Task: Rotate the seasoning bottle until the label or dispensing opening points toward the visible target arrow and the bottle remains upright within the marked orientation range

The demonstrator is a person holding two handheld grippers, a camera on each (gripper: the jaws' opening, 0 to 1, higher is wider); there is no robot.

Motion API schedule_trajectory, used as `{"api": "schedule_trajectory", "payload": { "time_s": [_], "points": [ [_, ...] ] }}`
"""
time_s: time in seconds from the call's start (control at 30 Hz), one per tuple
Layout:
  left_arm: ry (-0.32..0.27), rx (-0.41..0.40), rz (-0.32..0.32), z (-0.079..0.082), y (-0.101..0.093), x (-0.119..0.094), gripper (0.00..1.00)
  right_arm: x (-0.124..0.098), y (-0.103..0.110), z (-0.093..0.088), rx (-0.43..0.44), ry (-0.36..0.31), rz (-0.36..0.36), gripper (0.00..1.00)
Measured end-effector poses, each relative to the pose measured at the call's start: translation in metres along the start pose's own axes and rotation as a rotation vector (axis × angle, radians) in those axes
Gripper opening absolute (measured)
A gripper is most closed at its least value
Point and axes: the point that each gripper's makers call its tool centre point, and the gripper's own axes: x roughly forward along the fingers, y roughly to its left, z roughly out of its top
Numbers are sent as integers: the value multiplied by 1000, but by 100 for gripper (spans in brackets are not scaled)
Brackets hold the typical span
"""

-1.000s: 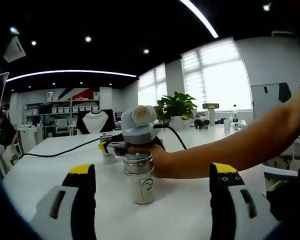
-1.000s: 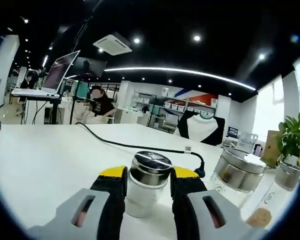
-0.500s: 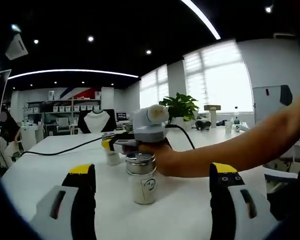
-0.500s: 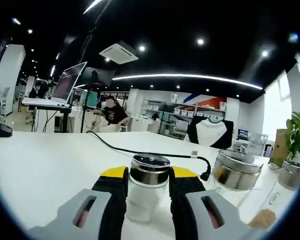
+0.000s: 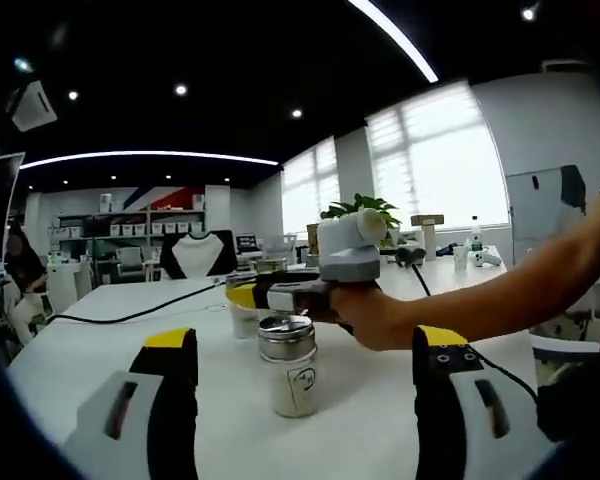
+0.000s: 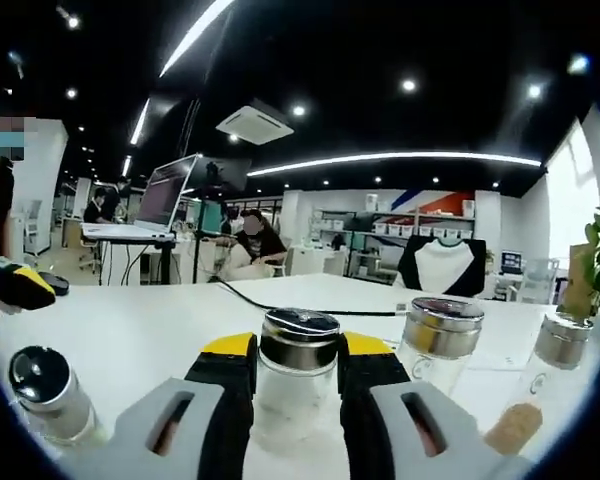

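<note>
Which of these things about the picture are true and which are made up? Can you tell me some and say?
1. The right gripper is shut on a seasoning bottle with a shiny metal lid. True.
2. The left gripper is squeezing a bottle too. False: its jaws stand wide apart, and the small labelled bottle stands on the white table between them, untouched.
3. The bottle that the right gripper holds is tipped over on its side. False: it is upright.
4. A black cable runs across the table. True.
5. A green plant stands near the windows. True.
</note>
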Motion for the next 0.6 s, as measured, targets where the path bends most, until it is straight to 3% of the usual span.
{"api": "schedule_trajectory", "payload": {
  "time_s": [0.27, 0.6],
  "points": [
    [-37, 50, -1, 16, -9, 0, 86, -29, 13, 12, 5, -12, 60, 28],
    [-87, 56, -37, 33, -29, 3, 69, -76, 29, 30, 26, -37, 123, 28]
  ]
}}
